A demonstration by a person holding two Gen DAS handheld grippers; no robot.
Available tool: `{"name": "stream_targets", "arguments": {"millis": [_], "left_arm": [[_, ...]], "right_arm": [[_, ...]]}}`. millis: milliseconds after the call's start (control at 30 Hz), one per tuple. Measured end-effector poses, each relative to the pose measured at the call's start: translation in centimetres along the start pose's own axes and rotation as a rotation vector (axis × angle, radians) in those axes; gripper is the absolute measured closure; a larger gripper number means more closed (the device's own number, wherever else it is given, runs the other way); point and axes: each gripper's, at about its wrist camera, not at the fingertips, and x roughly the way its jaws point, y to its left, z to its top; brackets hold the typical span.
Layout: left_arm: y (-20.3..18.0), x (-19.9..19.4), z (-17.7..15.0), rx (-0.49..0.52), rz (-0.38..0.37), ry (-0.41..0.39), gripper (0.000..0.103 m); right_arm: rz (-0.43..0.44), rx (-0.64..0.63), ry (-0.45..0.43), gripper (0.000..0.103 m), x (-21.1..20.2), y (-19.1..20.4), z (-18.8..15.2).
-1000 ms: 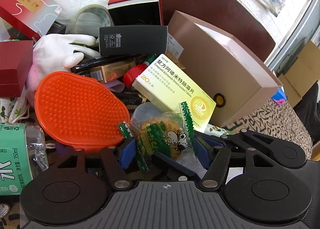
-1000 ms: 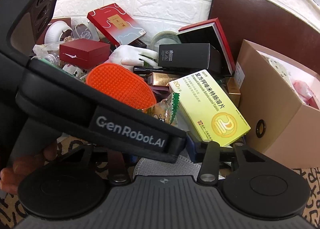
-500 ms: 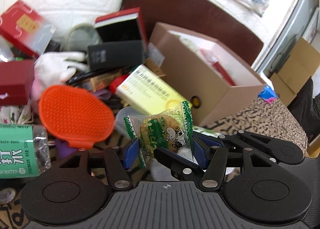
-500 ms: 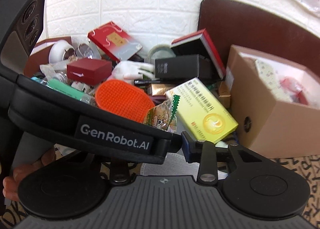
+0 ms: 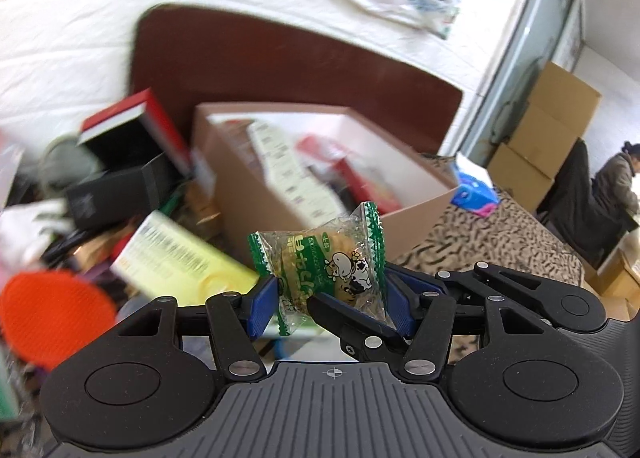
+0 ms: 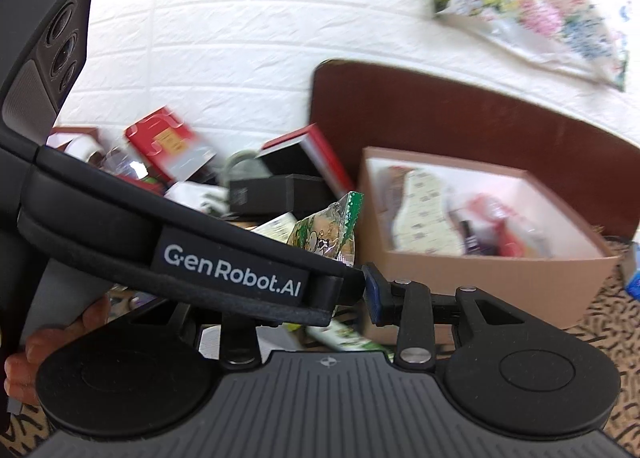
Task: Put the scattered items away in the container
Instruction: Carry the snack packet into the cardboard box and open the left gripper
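My left gripper (image 5: 330, 304) is shut on a clear green-edged snack packet (image 5: 320, 258) with a cow print and holds it in the air, in front of the open brown cardboard box (image 5: 256, 214). The box holds several items. The packet also shows in the right wrist view (image 6: 328, 230), above the left gripper's body (image 6: 180, 234), left of the box (image 6: 500, 274). My right gripper is behind the left one; only its right blue pad (image 6: 372, 294) shows, the left finger is hidden, and nothing shows between them.
A pile left of the box holds a yellow medicine box (image 5: 180, 262), an orange brush (image 5: 52, 314), a black box (image 5: 116, 194) and a red-edged case (image 5: 132, 126). A brown chair back (image 5: 300, 66) stands behind. The table has a leopard-print cloth (image 5: 492, 242).
My left gripper has lifted the snack packet up out of the pile and swung right toward the cardboard box. The right gripper has risen with it.
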Motion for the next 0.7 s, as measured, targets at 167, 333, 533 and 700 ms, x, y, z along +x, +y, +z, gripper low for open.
{"name": "stream_targets", "arguments": {"millis": [167,333,533,700], "left_arm": [[-2.6,2.0,2.3,0.046,-0.031,-0.022,0.033],[-4.3,4.7,4.4,0.077,-0.061,-0.041,0.033],[-4.3,8.7,6.3,0.048,-0.113,-0.028,0.035],[-4.0,11.6,6.9,0.058,-0.101,-0.009,0.038]], "right_arm": [[-0.056,0.021,-0.032,0.06,-0.5,-3.2,1.1],[-0.109,0.033,-0.056,0.06,-0.1,-6.2,2.2],[-0.16,0.047,-0.051,0.06,2.3,-9.5,2.8],[-0.177,0.042,-0.016,0.061,4.8,-11.5,2.9]]}}
